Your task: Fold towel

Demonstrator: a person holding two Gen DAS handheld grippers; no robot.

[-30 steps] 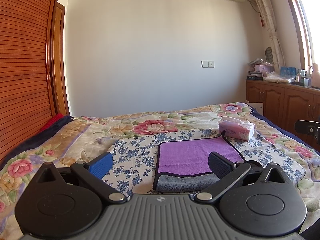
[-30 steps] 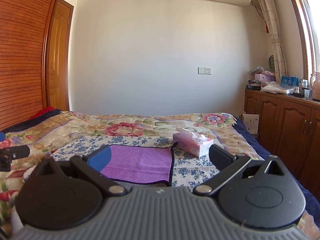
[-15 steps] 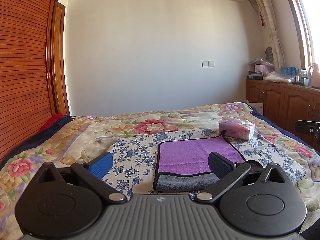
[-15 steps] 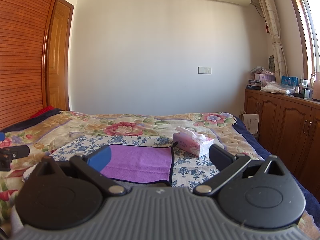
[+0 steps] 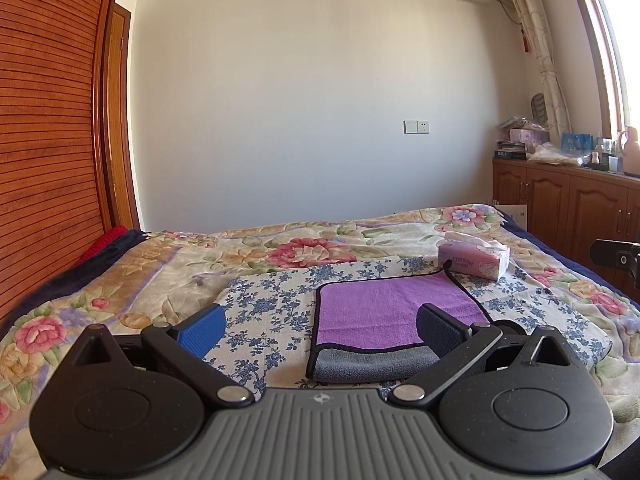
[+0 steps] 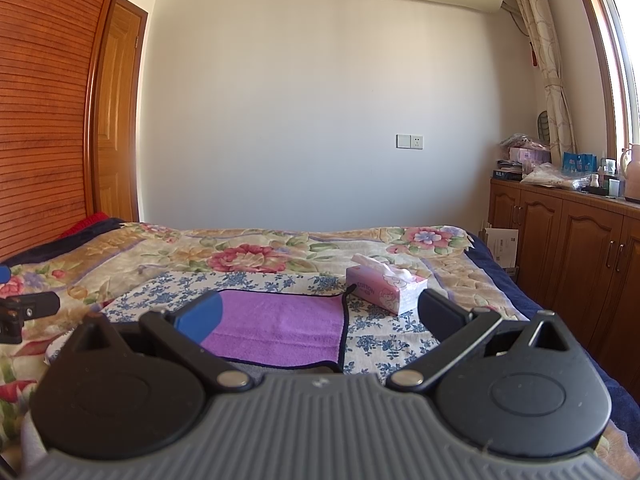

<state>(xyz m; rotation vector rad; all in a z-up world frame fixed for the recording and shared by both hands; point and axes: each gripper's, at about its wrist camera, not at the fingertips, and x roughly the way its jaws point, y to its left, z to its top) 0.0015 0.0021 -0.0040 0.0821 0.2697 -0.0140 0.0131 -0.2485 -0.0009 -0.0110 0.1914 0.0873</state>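
Note:
A purple towel (image 5: pixel 392 312) with a dark edge lies flat on a blue-flowered cloth (image 5: pixel 272 312) on the bed. Its near edge is turned over and shows the grey underside (image 5: pixel 372 366). In the right wrist view the towel (image 6: pixel 280 328) lies just ahead. My left gripper (image 5: pixel 320 330) is open and empty, held above the towel's near left part. My right gripper (image 6: pixel 316 316) is open and empty, held above the towel's near right part. Neither touches the towel.
A pink tissue box (image 5: pixel 474 260) stands beyond the towel's far right corner; it also shows in the right wrist view (image 6: pixel 384 288). A wooden wardrobe (image 5: pixel 48 140) is on the left. Wooden cabinets (image 6: pixel 572 256) with clutter stand on the right.

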